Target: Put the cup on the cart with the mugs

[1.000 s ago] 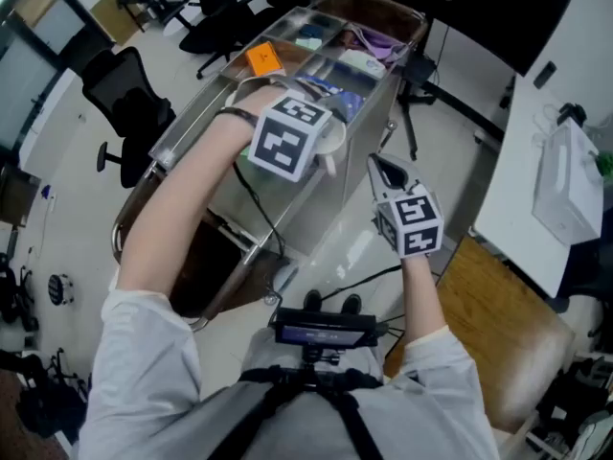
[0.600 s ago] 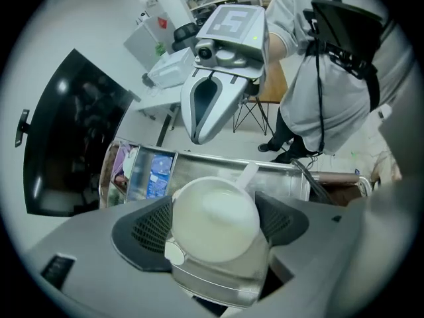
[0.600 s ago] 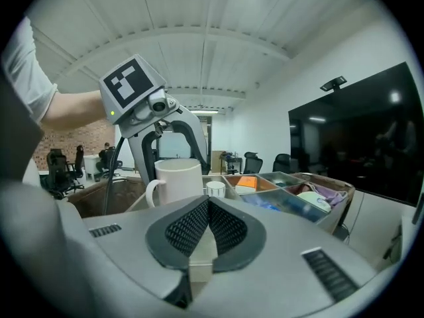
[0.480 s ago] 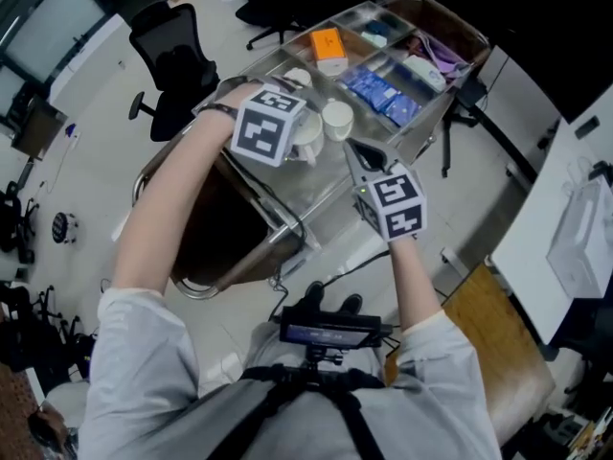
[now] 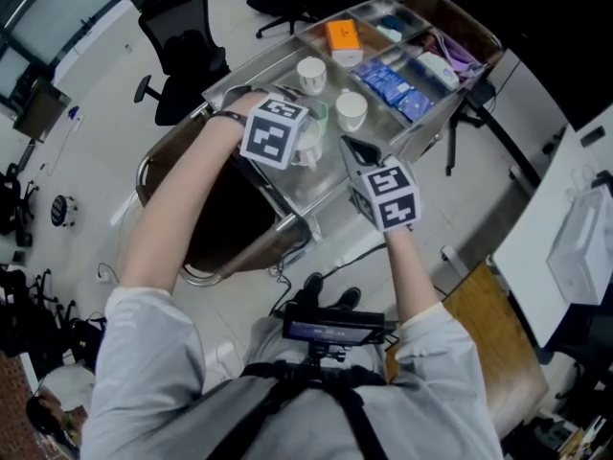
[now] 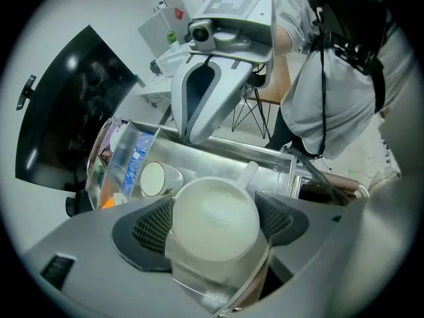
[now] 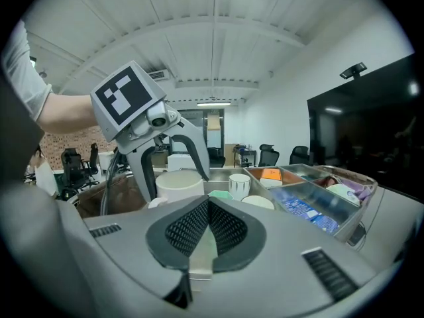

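The left gripper (image 5: 306,148) grasps a white cup (image 6: 212,212) at the centre of the head view, over the cart's (image 5: 287,217) near end. Two mugs (image 5: 311,73) stand above it. The right gripper (image 7: 207,229), just right, is clenched and empty.

We see a cart (image 5: 321,188) of shiny brushed metal at the upper middle of the head view. The cup (image 6: 215,218) looks smooth, white and faintly glossy. The pads (image 6: 147,230) beside it are matt black with a fine mesh texture. A wood-grained board (image 5: 490,326) lies at lower right.
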